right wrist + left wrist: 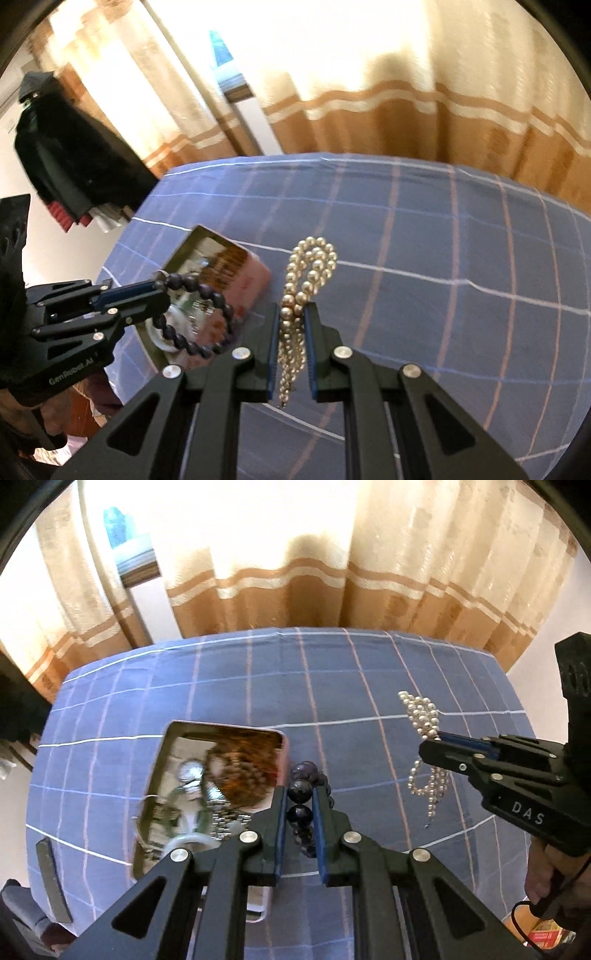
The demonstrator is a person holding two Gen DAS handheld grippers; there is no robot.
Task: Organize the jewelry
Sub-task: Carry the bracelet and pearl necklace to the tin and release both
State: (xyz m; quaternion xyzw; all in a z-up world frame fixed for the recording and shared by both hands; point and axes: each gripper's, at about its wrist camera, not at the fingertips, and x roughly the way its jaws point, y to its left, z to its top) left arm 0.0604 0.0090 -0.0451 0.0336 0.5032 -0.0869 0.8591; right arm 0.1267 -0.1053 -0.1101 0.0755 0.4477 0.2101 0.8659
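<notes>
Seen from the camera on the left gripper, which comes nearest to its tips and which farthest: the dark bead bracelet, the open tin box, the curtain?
1. dark bead bracelet: clamped in the left gripper.
2. open tin box: just left, on the cloth below.
3. curtain: far behind the table.

Two strands aloft, tin open below

Your dark bead bracelet [303, 788] hangs as a loop beside the open pink tin [221, 768], which already holds jewelry; your pearl strand [308, 280] dangles doubled over blue checked cloth [332, 686].

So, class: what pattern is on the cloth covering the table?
The blue tablecloth has a pale-lined check, clearest in the left wrist view.
</notes>
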